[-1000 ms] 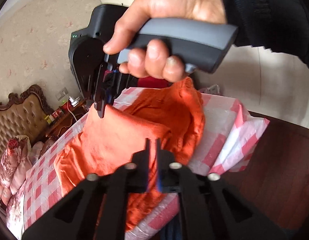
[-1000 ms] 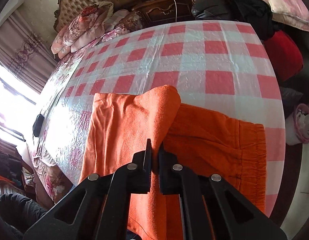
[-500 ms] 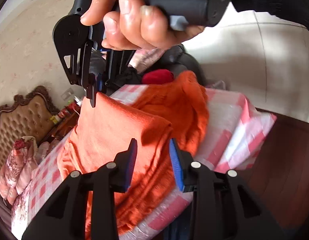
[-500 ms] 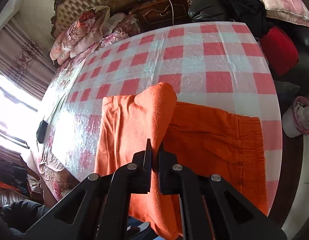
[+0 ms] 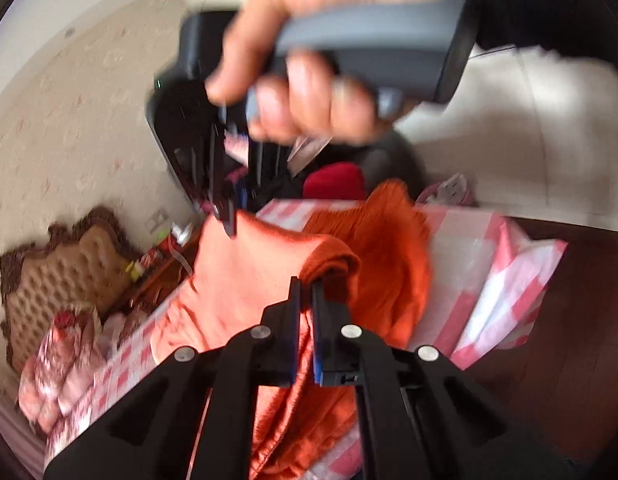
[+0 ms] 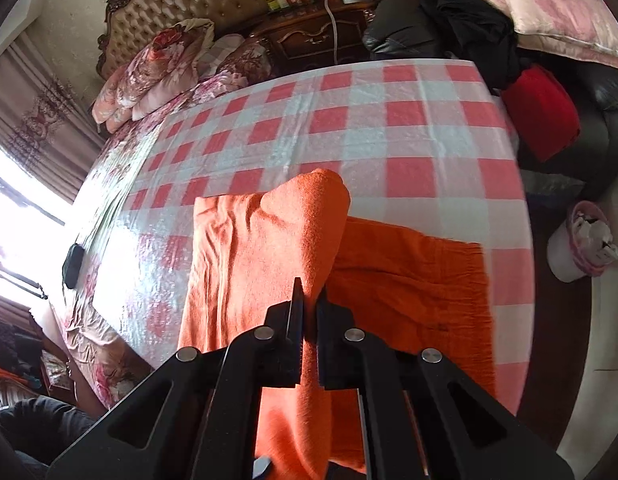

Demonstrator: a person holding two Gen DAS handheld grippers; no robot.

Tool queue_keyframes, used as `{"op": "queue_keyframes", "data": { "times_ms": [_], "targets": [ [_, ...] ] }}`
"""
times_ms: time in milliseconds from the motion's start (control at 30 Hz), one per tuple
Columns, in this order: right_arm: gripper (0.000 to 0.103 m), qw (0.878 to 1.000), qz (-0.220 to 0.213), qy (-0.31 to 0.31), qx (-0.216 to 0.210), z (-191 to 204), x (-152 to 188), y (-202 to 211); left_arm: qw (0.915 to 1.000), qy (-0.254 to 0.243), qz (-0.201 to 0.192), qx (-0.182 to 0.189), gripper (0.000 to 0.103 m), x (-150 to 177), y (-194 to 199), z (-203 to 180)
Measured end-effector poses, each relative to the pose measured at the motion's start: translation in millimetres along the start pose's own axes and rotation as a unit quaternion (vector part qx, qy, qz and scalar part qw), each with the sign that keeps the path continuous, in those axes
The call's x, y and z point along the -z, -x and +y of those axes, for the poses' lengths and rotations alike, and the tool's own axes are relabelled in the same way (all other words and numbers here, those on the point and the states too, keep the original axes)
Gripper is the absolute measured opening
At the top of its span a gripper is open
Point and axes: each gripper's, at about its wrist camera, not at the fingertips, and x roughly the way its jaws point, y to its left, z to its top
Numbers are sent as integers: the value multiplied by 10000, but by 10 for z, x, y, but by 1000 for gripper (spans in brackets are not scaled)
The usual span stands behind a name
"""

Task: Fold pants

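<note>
Orange pants (image 6: 409, 280) lie on a bed under a red-and-white checked cover (image 6: 389, 120). My right gripper (image 6: 309, 292) is shut on a raised fold of the cloth, which hangs up off the bed. From the left wrist view, that same right gripper (image 5: 229, 228) pinches the far corner of the pants (image 5: 249, 280), with a person's hand (image 5: 309, 80) on its grey handle. My left gripper (image 5: 305, 284) has its jaws closing on the near rolled edge of the lifted fold, and cloth sits pressed between its pads. That view is blurred.
A tufted headboard (image 6: 189, 0) and floral pillows (image 6: 157, 68) are at the bed's far end, beside a dark nightstand (image 6: 309, 36). Dark clothes and a red cushion (image 6: 545, 112) lie off the right edge. A white bin (image 6: 577, 248) stands on the floor. A small black object (image 6: 73, 264) lies at the bed's left.
The left jaws opened, then closed again on the rolled edge of the fold. The right gripper rose, drawing its held corner of the pants higher off the bed.
</note>
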Motion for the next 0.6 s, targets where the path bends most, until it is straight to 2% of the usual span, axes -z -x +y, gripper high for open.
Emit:
{"op": "queue_keyframes", "data": {
  "times_ms": [133, 267, 500, 600],
  "targets": [
    [4, 9999, -85, -124, 65, -297, 19, 78, 9994, -159, -104, 283, 5, -161, -59, -141],
    [4, 9992, -20, -86, 382, -513, 107, 1, 9985, -254, 5, 493, 5, -245, -208, -303],
    [4, 9980, -84, 223, 586, -657, 54, -126, 9987, -145, 151, 469, 5, -385, -437, -440],
    [4, 9931, 106, 508, 1049, -691, 47, -341, 9981, -93, 306, 527, 7, -409, -585, -494]
  ]
}}
